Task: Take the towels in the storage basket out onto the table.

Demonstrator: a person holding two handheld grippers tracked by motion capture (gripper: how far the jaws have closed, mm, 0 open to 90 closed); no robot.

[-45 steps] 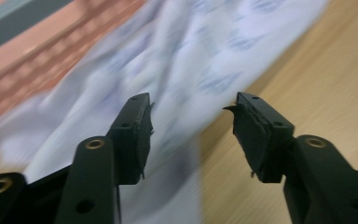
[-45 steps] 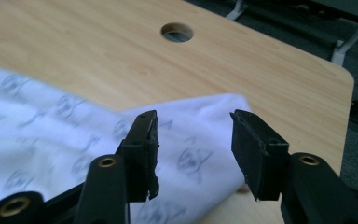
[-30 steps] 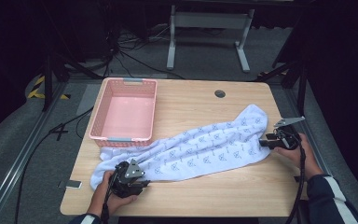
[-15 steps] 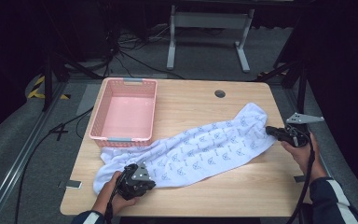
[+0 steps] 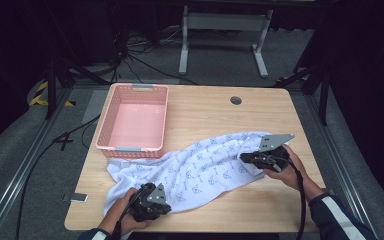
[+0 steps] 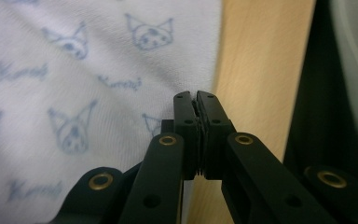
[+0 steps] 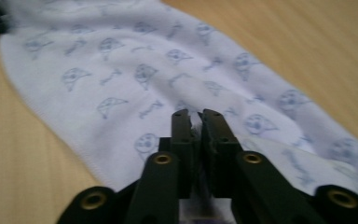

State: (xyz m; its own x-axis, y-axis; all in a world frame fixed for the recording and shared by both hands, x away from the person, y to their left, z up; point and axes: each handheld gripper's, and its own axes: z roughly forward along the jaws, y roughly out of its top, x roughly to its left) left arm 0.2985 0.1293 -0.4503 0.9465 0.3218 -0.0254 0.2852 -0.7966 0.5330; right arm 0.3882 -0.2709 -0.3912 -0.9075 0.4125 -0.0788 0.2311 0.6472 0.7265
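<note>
1. Diagonally across the wooden bench lies a white printed towel, just beside the pink basket.
2. Left gripper: jaws clenched on the towel's near corner.
3. Right gripper: jaws pinch the far end, having just eased slightly apart.

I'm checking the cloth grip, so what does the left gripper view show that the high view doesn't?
Left gripper view: the black jaws shut on the towel's edge, and its cat-face print. High view: the pink basket, the right gripper pinching the towel's far end, the whole table. Both: the towel, the wooden tabletop, the left gripper.
</note>
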